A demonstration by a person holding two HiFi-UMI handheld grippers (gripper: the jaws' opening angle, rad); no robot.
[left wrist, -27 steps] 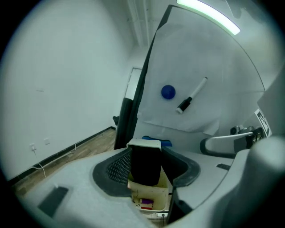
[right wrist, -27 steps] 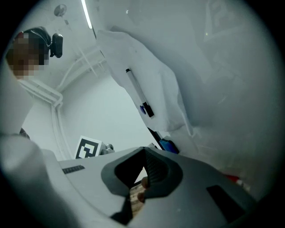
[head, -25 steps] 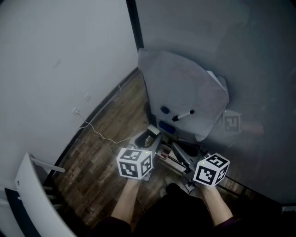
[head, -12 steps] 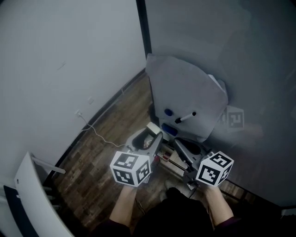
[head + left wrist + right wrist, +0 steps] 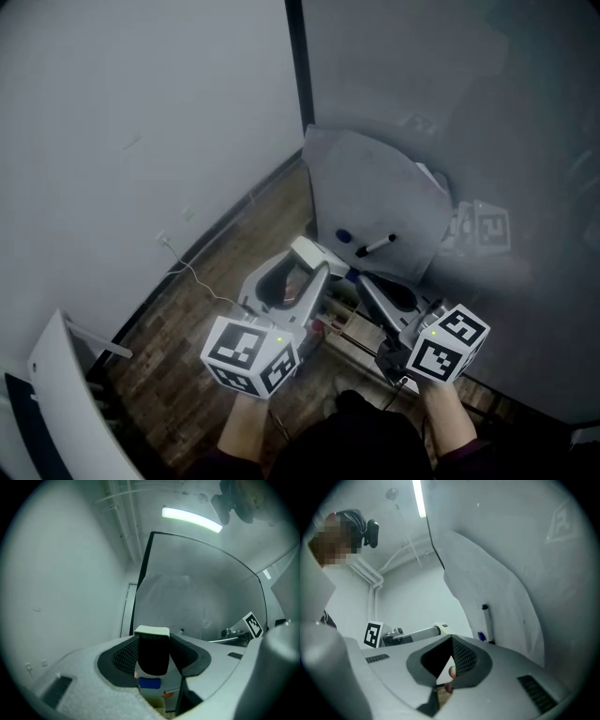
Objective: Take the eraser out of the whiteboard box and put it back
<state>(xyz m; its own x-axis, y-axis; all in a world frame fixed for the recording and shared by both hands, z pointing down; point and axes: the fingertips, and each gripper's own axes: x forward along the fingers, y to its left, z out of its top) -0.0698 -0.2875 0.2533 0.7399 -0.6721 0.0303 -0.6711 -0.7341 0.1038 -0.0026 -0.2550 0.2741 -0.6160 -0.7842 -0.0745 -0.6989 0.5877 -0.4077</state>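
Black with a white top, the eraser (image 5: 153, 653) is pinched upright between the jaws of the left tool (image 5: 298, 274), clear of the wooden floor (image 5: 211, 314) and just short of the whiteboard's lower edge. The whiteboard (image 5: 375, 192) leans against the grey wall at about 1 o'clock from that tool. A black marker (image 5: 375, 246) lies slanted low on the board, with a blue dot (image 5: 343, 237) at its 9 o'clock. The right tool (image 5: 452, 644) is closed, its jaw tips meeting with nothing between them; it sits at 3 o'clock of the left one, pointing toward 11 o'clock. A white cable (image 5: 192, 270) trails over the floor at 9 o'clock of the left tool.
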